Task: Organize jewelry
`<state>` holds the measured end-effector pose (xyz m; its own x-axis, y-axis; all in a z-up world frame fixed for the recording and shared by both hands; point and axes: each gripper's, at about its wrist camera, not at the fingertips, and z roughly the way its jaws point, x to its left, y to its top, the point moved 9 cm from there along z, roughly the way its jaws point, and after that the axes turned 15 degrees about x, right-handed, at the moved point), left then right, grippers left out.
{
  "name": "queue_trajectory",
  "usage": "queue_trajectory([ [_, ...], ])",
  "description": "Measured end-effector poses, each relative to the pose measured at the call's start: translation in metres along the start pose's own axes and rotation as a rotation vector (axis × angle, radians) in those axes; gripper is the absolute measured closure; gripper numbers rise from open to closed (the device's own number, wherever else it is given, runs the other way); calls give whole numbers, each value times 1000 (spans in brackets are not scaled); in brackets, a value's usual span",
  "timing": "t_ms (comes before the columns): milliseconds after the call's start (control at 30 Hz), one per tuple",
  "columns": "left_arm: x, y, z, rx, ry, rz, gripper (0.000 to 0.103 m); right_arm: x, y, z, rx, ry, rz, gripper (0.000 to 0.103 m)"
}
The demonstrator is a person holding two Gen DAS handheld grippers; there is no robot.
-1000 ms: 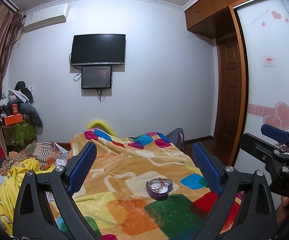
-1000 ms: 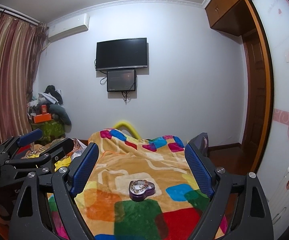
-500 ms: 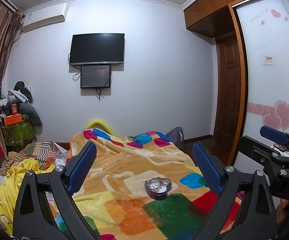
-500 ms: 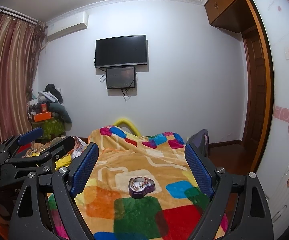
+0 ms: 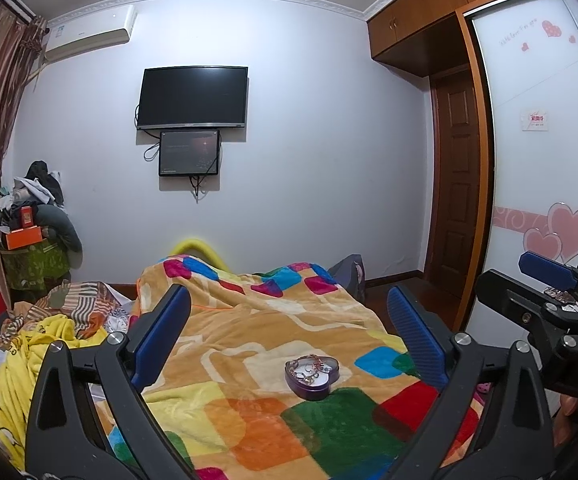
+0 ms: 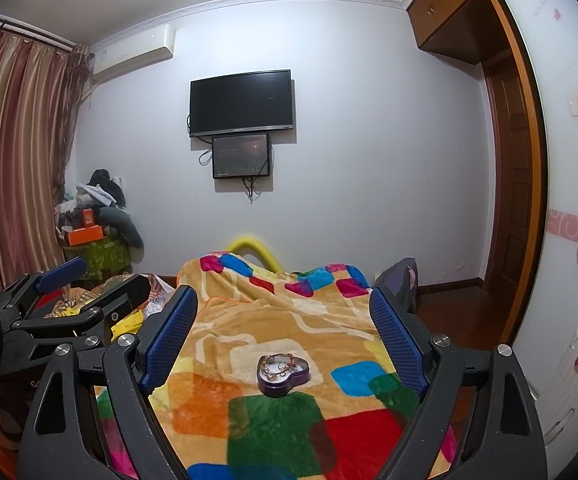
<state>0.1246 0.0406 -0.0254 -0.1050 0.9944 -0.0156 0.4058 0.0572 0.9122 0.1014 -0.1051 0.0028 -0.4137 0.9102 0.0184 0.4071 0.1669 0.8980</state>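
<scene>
Meanwhile both views have tilted slightly over the last second, yet the purple heart-shaped tin (image 5: 312,372) sits unmoved mid-bed on the patchwork blanket (image 5: 249,412), lid off, with bracelets (image 6: 279,363) coiled inside. Left hand-held gripper (image 5: 289,336) and right hand-held gripper (image 6: 283,330) both hover spread apart, holding nothing.

Bed (image 5: 249,320): I see it covered by an orange blanket (image 6: 249,320) with multicoloured squares. Heart-shaped purple tin (image 6: 283,374), open, sits on the blanket at centre, jewelry (image 6: 279,364) inside. Yellow bedding (image 5: 21,360) heaped at 9 o'clock.
</scene>
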Motion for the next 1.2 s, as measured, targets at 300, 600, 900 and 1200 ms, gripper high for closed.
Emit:
queue_trajectory([
  [300,-6,0,-1,-5,1,4,2,2,1,-3,1,4,0,17],
  [600,-6,1,-3,-6,-11,-3,1,2,3,-6,-3,7,5,17],
  [900,-8,3,-6,-6,-22,-3,1,-3,3,-7,-2,6,33,17],
  [1200,-8,1,-3,3,-37,-14,1,-4,3,-4,-1,9,36,17],
])
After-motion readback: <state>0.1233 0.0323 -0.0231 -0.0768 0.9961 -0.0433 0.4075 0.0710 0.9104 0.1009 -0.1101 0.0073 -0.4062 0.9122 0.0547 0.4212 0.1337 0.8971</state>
